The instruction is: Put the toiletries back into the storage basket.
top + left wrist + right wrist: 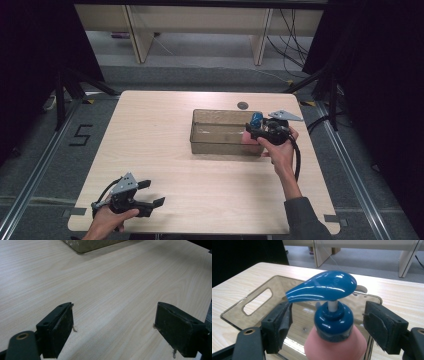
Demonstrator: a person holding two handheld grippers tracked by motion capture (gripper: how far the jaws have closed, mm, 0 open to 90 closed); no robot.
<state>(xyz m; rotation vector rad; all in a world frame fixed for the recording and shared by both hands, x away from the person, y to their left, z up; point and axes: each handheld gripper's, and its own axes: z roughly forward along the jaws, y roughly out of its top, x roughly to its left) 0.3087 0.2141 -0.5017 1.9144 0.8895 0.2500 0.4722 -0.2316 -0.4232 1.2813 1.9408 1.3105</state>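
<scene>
One pump bottle (334, 340) now stands inside our clear bin (257, 301) on the bench (160, 150), so placing looks done; withdrawing remains. Our right tool (328, 322) is released, its pads flanking the blue collar without pressing. Our left tool (113, 330) rests wide open, holding nothing.

A pale wooden table (165, 150) stands on grey floor (200, 70), with light cabinet legs (140, 35) and cables (290, 35) beyond.
</scene>
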